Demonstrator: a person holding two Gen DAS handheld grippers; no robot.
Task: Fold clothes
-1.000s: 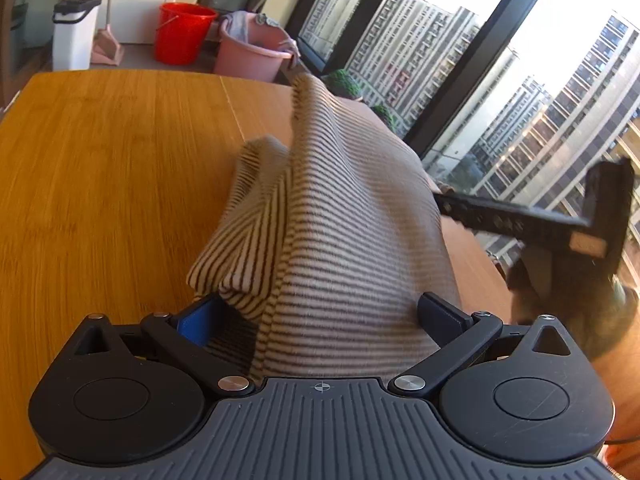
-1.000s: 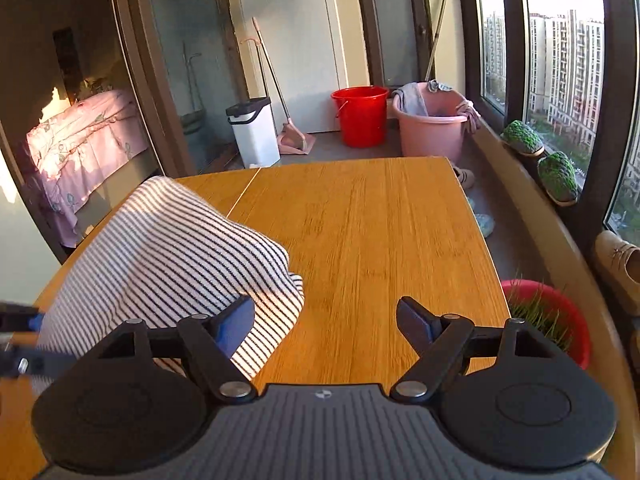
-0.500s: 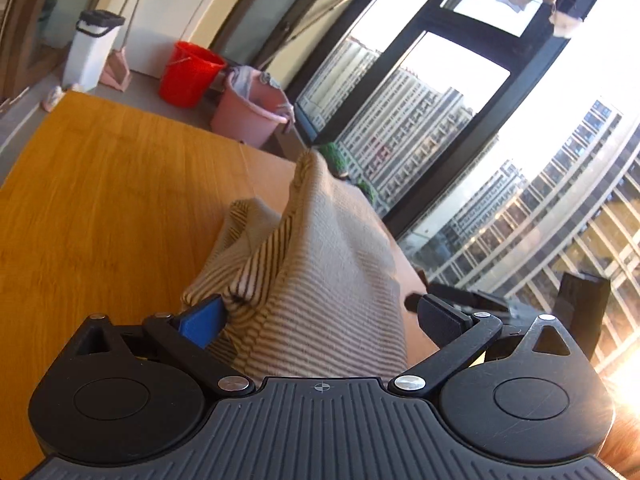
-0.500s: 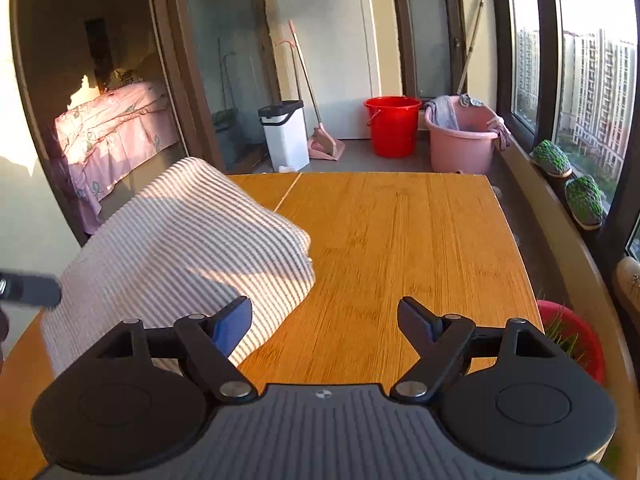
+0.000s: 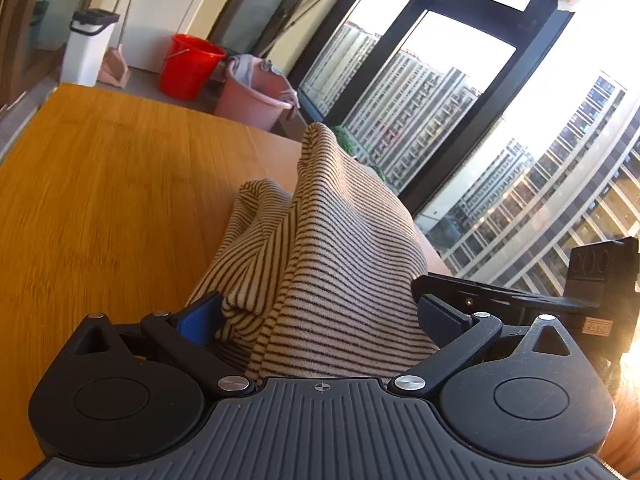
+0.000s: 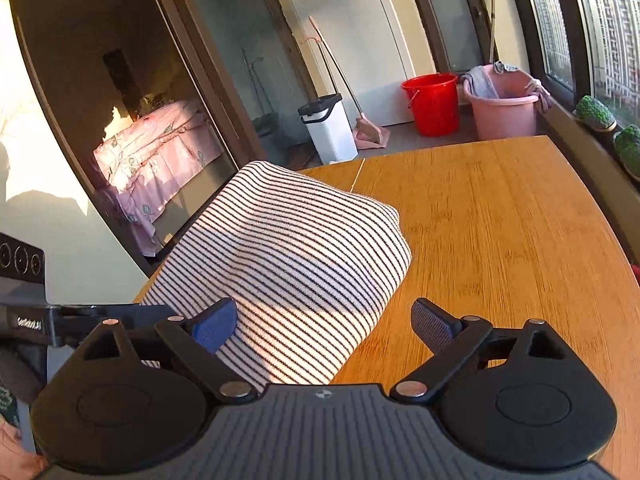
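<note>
The striped garment (image 5: 320, 264) is bunched on the wooden surface (image 5: 100, 200), filling the wide-spread jaws of the left gripper (image 5: 320, 312) without being pinched. In the right gripper (image 6: 320, 324), whose jaws have just been opening wider, only the nine-o'clock pad overlaps the cloth (image 6: 280, 256). The heap has slumped lower than before. The fabric is soft, finely ribbed, folded in rounded ridges.

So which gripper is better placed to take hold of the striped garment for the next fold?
Left. The left gripper has the striped garment bunched between its fingers; the right gripper straddles only its edge, over bare table.
</note>
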